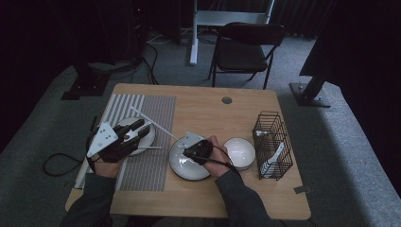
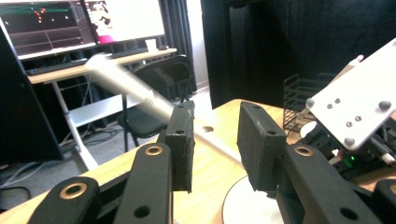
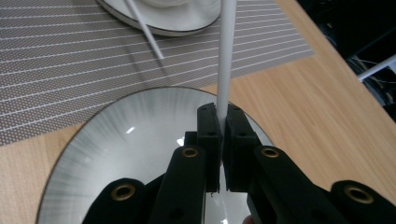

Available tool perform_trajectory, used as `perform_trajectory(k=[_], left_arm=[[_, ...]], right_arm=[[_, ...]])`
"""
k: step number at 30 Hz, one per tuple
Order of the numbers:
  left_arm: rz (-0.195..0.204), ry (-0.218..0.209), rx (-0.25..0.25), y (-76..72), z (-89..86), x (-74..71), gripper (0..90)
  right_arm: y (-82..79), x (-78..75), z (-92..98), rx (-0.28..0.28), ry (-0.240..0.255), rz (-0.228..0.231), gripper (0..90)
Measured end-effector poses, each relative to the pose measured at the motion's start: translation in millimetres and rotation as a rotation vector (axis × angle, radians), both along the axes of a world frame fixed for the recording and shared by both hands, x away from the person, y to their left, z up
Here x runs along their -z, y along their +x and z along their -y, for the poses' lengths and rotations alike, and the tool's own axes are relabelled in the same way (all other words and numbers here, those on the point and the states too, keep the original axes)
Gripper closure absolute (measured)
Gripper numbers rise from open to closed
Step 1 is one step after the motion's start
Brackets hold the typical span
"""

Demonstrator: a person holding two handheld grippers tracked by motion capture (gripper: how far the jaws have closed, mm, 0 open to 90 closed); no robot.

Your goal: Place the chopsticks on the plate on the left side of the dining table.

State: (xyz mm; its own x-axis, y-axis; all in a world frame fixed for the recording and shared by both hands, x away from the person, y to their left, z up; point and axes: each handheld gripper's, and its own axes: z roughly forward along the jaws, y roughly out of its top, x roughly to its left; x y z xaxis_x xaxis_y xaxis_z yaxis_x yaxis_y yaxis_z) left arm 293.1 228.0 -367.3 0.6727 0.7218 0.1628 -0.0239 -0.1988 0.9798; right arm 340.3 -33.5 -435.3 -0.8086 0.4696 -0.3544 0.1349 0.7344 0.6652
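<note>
My right gripper [image 1: 188,147] is shut on a long white chopstick [image 1: 156,124] that slants up and left over the striped placemat [image 1: 151,109]. In the right gripper view the jaws [image 3: 222,126] pinch the chopstick [image 3: 225,60] above a grey plate [image 3: 121,140]. My left gripper [image 1: 141,130] hovers open over a white plate [image 1: 150,140] on the placemat. Its jaws [image 2: 215,116] stand apart with nothing between them; the blurred chopstick [image 2: 126,84] passes just beyond them. A second chopstick [image 1: 150,148] lies across that plate's rim.
A white bowl [image 1: 239,152] sits right of the grey plate [image 1: 182,169]. A black wire basket [image 1: 272,142] with a white utensil [image 1: 273,158] stands near the table's right edge. A folding chair [image 1: 246,47] is beyond the table's far side.
</note>
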Motion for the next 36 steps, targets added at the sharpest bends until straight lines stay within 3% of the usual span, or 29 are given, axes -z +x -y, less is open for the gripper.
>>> perform_trajectory(k=[8,16,23,36], left_arm=[[-0.019,0.023,-0.059,2.2,-8.0,9.4,67.4],[-0.035,0.033,-0.129,3.8,-22.8,21.8,67.4],[-0.074,0.027,-0.199,3.7,-42.3,39.3,67.4],[-0.167,-0.008,-0.282,9.6,-71.5,73.2,67.3]], right_arm=[[-2.3,3.2,-22.1,-0.062,-0.053,-0.006,86.8],[0.2,8.2,-39.0,-0.099,-0.066,-0.026,86.9],[1.9,11.2,-52.1,-0.14,-0.091,-0.031,86.8],[9.5,24.2,-77.1,-0.206,-0.141,-0.042,86.8]])
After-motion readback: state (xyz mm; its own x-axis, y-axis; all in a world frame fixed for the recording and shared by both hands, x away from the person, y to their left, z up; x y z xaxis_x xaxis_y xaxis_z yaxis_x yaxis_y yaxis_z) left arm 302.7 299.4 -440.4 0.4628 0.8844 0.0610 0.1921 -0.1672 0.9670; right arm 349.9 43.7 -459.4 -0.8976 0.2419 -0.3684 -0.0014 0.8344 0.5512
